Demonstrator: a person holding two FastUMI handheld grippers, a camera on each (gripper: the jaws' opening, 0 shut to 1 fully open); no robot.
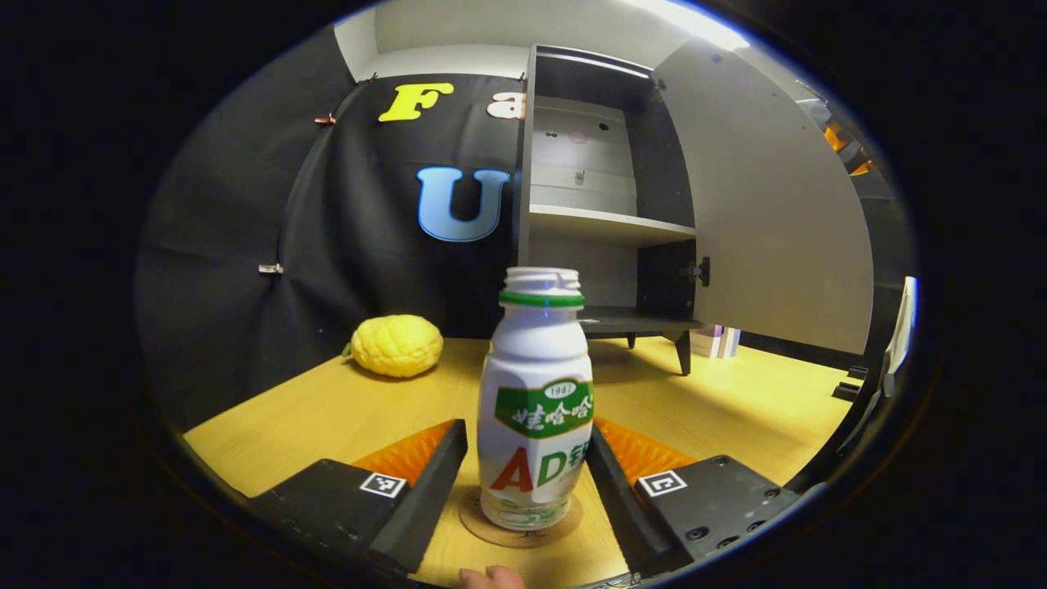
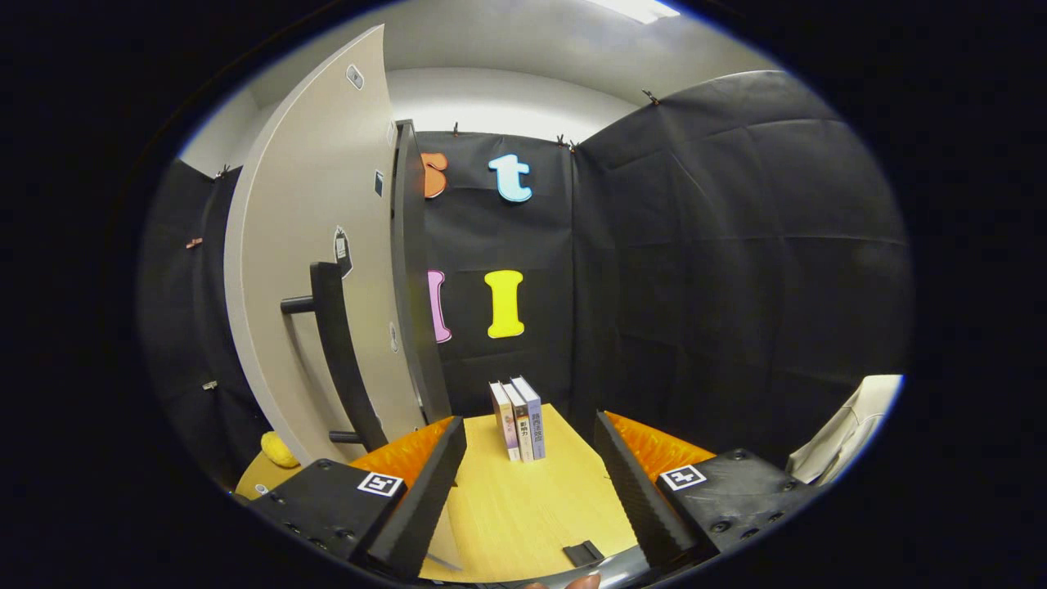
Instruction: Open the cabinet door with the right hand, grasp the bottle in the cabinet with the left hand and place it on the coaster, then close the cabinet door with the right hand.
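A white bottle (image 1: 536, 409) with a green and red label and no cap stands upright on a round cork coaster (image 1: 491, 532) on the wooden table. My left gripper (image 1: 527, 429) is open around it, a black finger on each side and a thin gap at the left finger. Behind it the cabinet (image 1: 605, 221) stands with its shelves bare and its grey door (image 1: 769, 204) swung out to the right. In the right gripper view my right gripper (image 2: 530, 429) is open and holds nothing. The door (image 2: 319, 204) with its black bar handle (image 2: 339, 352) is just to its left.
A bumpy yellow fruit-like object (image 1: 397, 345) lies at the table's back left. Three books (image 2: 518, 417) stand upright ahead of the right gripper. The wooden table (image 1: 736, 393) runs between the cabinet and the front edge. A fingertip (image 1: 491, 577) shows at the bottom.
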